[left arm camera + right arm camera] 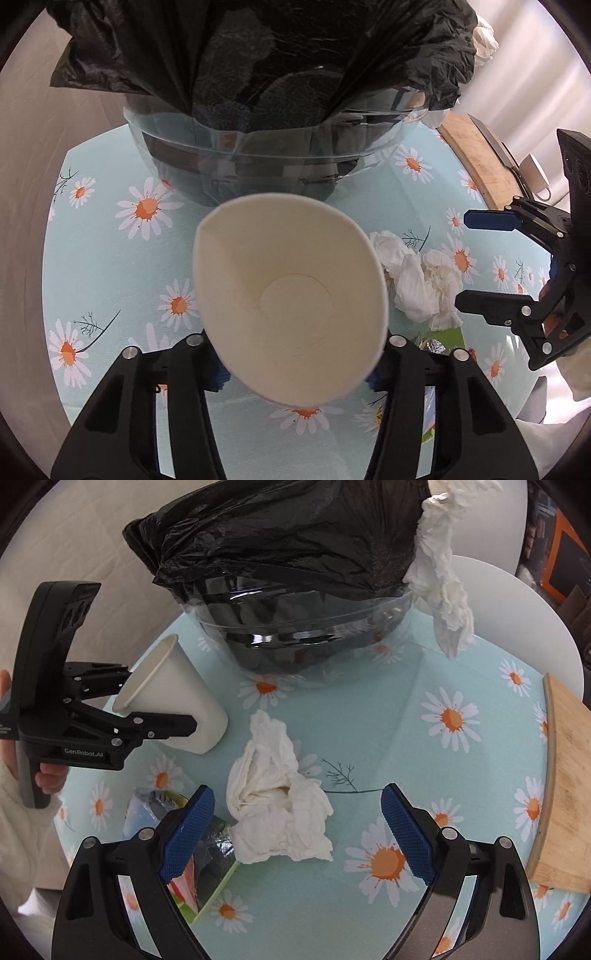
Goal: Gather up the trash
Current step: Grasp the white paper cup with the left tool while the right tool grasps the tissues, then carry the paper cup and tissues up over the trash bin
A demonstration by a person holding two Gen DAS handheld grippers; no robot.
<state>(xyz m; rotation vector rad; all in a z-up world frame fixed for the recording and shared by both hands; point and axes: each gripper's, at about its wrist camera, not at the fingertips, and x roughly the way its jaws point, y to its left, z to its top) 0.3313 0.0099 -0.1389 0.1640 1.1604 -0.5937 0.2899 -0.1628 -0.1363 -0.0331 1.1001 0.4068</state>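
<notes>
My left gripper [295, 373] is shut on a white paper cup [291, 299], squeezed and tilted, held over the table in front of a clear bowl [266, 155] lined with a black trash bag [258, 55]. The cup [177, 694] and left gripper [162, 709] also show in the right wrist view. My right gripper [295, 834] is open and empty, just above a crumpled white tissue [280, 797], which also shows in the left wrist view [421, 280]. A torn foil wrapper [207, 853] lies left of the tissue. Another tissue [447, 583] hangs on the bowl's right rim.
The round table has a light-blue daisy cloth [461, 709]. A wooden cutting board [565, 782] lies at the right edge, with a knife [498, 147] on it in the left wrist view. A white chair [517, 602] stands behind the table.
</notes>
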